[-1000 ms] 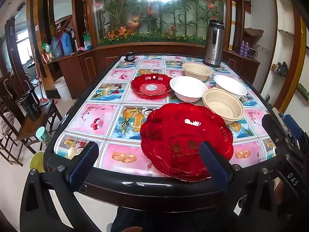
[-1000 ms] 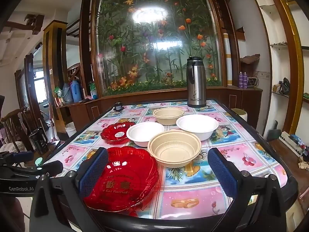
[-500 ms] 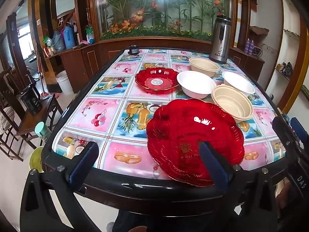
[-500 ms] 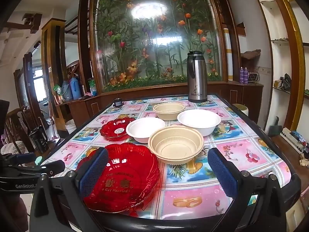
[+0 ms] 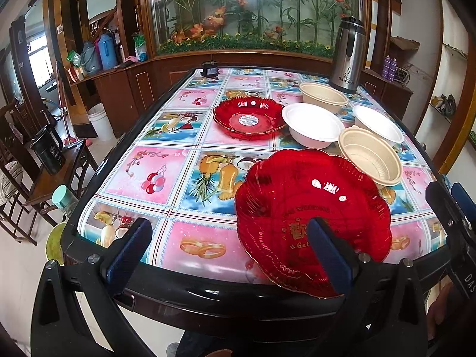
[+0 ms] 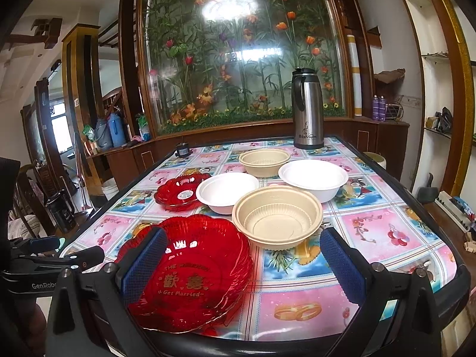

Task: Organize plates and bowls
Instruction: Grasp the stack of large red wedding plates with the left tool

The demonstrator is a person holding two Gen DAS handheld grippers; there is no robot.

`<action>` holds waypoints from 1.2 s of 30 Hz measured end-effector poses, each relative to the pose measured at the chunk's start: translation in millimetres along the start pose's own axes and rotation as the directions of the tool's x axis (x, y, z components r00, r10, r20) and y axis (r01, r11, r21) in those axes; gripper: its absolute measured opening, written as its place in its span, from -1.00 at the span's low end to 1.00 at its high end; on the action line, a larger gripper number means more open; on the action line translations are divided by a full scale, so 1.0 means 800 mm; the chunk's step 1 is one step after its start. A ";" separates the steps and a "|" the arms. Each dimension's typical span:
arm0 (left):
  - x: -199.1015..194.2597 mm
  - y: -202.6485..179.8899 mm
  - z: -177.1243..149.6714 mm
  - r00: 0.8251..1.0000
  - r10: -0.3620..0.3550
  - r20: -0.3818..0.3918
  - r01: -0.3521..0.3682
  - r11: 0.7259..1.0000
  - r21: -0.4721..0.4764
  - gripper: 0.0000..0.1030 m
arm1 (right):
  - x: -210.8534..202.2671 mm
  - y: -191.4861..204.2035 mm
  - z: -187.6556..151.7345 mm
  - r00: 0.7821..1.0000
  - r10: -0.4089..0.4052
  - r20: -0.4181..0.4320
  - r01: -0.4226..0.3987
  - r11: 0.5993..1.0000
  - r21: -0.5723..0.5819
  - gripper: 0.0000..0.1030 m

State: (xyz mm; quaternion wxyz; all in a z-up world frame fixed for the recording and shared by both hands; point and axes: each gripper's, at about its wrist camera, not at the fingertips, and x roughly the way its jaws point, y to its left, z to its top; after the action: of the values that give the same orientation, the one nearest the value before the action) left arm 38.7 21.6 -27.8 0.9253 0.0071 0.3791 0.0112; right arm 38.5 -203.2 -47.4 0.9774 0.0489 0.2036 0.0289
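Observation:
A large red scalloped plate (image 5: 312,208) (image 6: 193,267) lies at the table's near edge. A smaller red plate (image 5: 248,117) (image 6: 181,192) lies farther back. Two white bowls (image 5: 312,128) (image 5: 376,123) and two beige bowls (image 5: 370,154) (image 5: 322,96) stand to the right; in the right wrist view the nearest beige bowl (image 6: 276,215) is central. My left gripper (image 5: 229,250) is open, just before the table edge, its right finger over the large plate. My right gripper (image 6: 244,264) is open and empty, its left finger over the same plate.
A steel thermos jug (image 5: 348,56) (image 6: 308,110) stands at the table's far right. A small black object (image 5: 209,68) sits at the far edge. The table (image 5: 166,175) has a black raised rim. Chairs and a side table (image 5: 44,163) stand left.
The left gripper has risen and tipped downward, so the table and plates sit lower and larger in its view. The right gripper has edged slightly closer. Nothing was taken hold of.

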 end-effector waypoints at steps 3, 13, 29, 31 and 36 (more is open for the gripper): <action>0.004 0.001 0.002 1.000 0.002 -0.005 -0.002 1.000 -0.002 1.00 | 0.005 0.001 0.001 1.000 0.000 -0.008 0.000 1.000 -0.001 0.99; 0.022 0.003 0.010 0.999 0.010 -0.034 -0.011 1.000 -0.005 1.00 | 0.024 0.002 0.005 0.999 -0.008 -0.041 0.008 1.000 -0.002 0.99; 0.028 -0.007 0.013 0.999 0.021 -0.048 -0.020 1.000 0.017 1.00 | 0.037 -0.011 0.001 0.997 0.015 -0.070 -0.013 0.999 0.033 0.99; 0.027 -0.008 0.013 0.999 0.020 -0.050 -0.019 1.000 0.022 1.00 | 0.037 -0.012 0.000 0.997 0.018 -0.072 -0.015 0.999 0.036 0.99; 0.027 -0.009 0.012 0.999 0.021 -0.049 -0.020 0.999 0.025 1.00 | 0.037 -0.011 0.000 0.997 0.016 -0.069 -0.013 0.999 0.036 0.99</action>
State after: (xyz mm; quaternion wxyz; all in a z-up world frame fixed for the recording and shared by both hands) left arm 61.0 15.3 -35.8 0.9154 0.0221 0.4017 0.0162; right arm 65.7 -210.0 -60.4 0.9685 0.0665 0.2377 0.0340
